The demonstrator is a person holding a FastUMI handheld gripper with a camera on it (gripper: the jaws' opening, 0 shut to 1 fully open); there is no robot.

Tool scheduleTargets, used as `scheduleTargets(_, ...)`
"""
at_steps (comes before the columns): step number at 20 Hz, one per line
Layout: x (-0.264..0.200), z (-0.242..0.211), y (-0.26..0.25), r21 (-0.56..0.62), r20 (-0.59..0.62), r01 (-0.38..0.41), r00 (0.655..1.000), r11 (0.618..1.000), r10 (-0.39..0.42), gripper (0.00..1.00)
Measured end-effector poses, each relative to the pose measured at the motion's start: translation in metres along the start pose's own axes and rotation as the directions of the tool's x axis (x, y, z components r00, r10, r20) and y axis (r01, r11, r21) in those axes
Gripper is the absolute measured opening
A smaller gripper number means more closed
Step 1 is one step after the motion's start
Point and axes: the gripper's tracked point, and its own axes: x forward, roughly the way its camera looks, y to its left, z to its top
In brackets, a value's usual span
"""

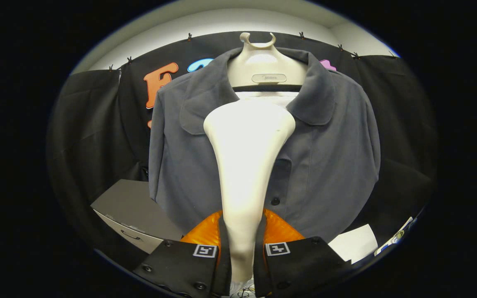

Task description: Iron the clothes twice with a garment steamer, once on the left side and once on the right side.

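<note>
The gripper has two broad, blocky finger housings studded with round screws, each carrying a square black-and-white marker at its twelve-o'clock end.

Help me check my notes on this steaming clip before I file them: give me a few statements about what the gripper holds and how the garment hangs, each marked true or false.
1. The gripper is shut on the steamer head, a finger pressing each side of its handle. True.
2. The grey shirt lies flat on a table. False: it hangs on a pale hanger in front of the black cloth wall.
3. The steamer head stands upright before the shirt's middle, near the placket. True.
4. The shirt's collar is missing. False: a wide collar spreads to both sides of the hanger.
5. A dark button shows on the shirt beside the steamer's handle. True.
</note>
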Motion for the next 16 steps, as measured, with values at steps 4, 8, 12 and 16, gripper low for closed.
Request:
scheduleTargets(4,0.008,-0.018,-0.002,0.005,-0.026,-0.005,1.0,1.0,0.005,0.29)
scheduleTargets(8,0.015,-0.04,-0.007,0.007,-0.062,0.005,0.998,1.0,-0.005,0.29)
scheduleTargets(12,0.019,-0.067,-0.012,0.02,-0.1,0.012,0.995,1.0,-0.01,0.29)
scheduleTargets(16,0.024,-0.092,-0.01,0.033,-0.142,0.01,0.99,0.999,-0.006,0.29)
